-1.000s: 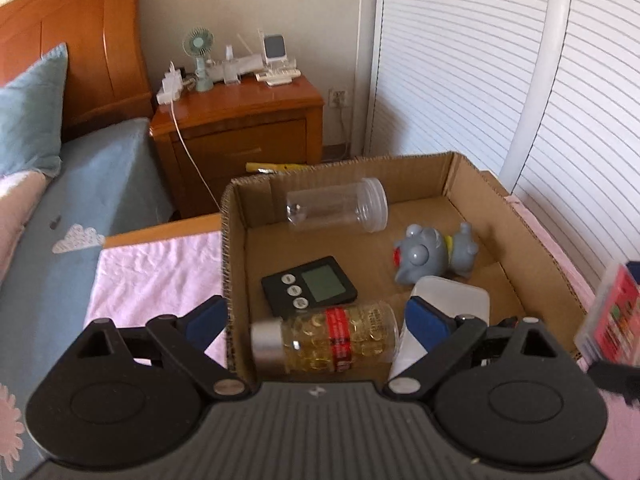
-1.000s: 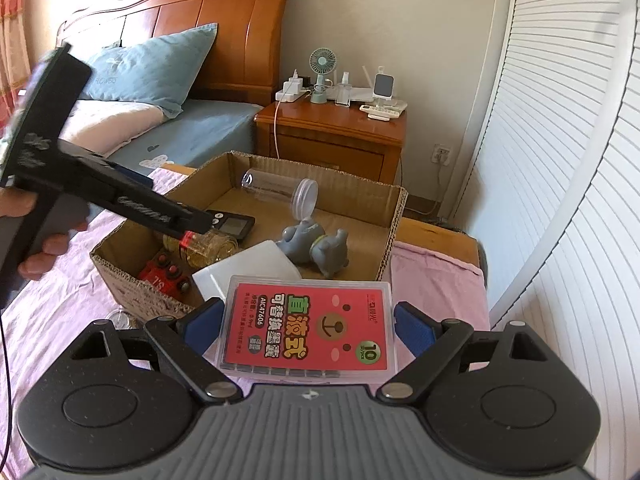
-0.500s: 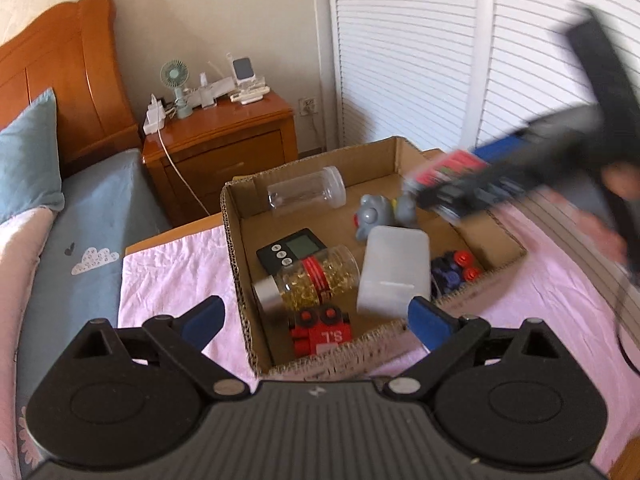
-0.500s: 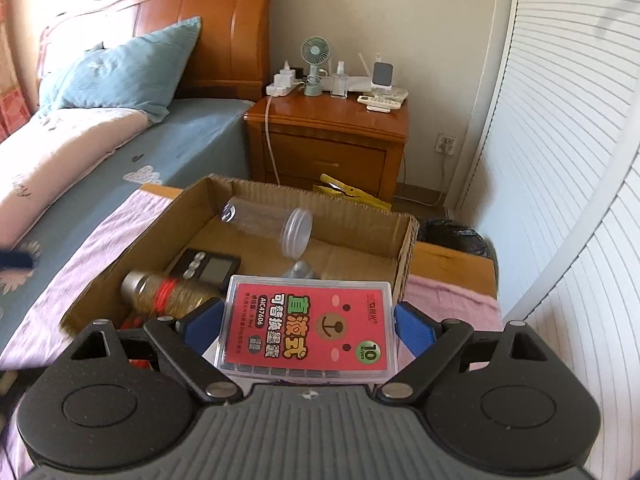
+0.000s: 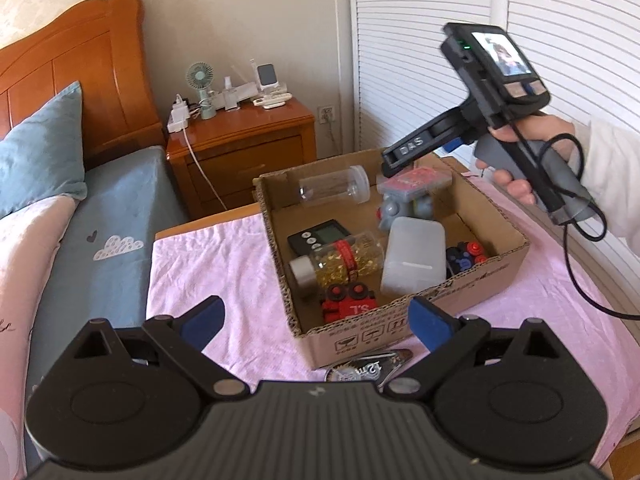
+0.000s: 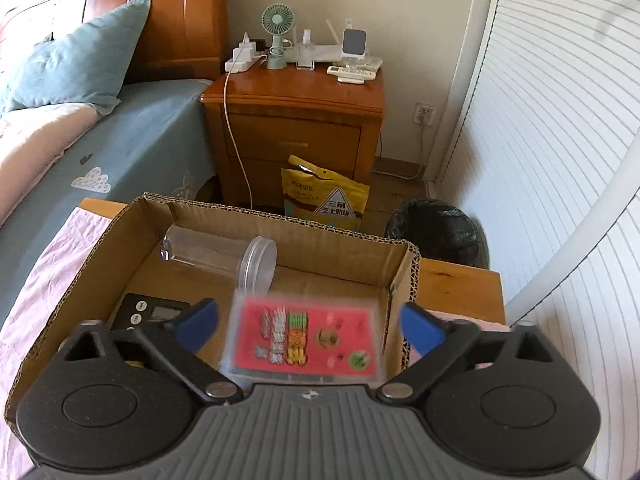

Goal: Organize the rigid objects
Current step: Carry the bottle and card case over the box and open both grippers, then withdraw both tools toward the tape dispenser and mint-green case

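My right gripper [image 6: 306,320] is opening, the red case [image 6: 304,340] loose between its jaws, above the box's [image 5: 420,328] far corner; my left gripper [image 5: 316,318] gapes empty.

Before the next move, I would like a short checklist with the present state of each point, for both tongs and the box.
1. Right tongs let go of the red card case: ok, the jaws are opening and the blue pads stand clear of the case.
2. Case is over the cardboard box: ok, it lies on the grey elephant toy.
3. Case has settled: cannot tell, it looks blurred.
4. Left tongs free: ok, open with nothing between them.
5. Items remain outside the box: not ok, a shiny metal item lies on the pink cloth in front of it.
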